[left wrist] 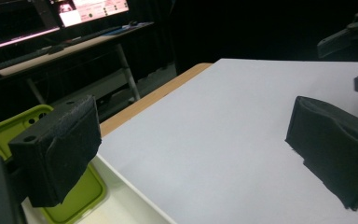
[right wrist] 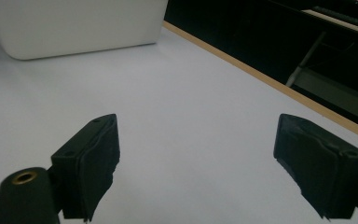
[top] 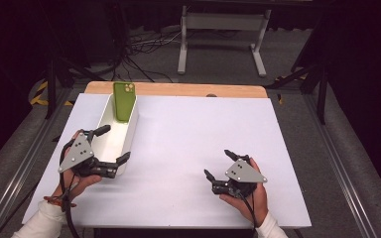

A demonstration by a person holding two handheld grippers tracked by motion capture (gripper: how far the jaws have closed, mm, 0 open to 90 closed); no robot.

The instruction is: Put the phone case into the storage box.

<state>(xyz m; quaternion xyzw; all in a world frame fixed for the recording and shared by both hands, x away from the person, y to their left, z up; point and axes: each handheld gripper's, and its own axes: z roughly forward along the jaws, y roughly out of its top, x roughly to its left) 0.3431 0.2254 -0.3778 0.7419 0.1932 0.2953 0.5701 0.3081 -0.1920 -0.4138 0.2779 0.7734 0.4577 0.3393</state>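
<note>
Here, flat green rigid-looking phone case leans upright in the far end of the long white plastic bin on the desk. Likely light, slick; pinch its long edges. Left claw spread astride the bin's near wall, right claw spread, both empty.

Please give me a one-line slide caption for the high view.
Left gripper, jaws open, straddles the white bin's near wall; a green phone case leans at its far end; right gripper rests open.

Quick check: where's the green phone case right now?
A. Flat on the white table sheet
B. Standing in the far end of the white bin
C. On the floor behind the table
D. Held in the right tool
B: the green phone case stands upright, leaning in the far end of the white bin, with no tool holding it.
</note>
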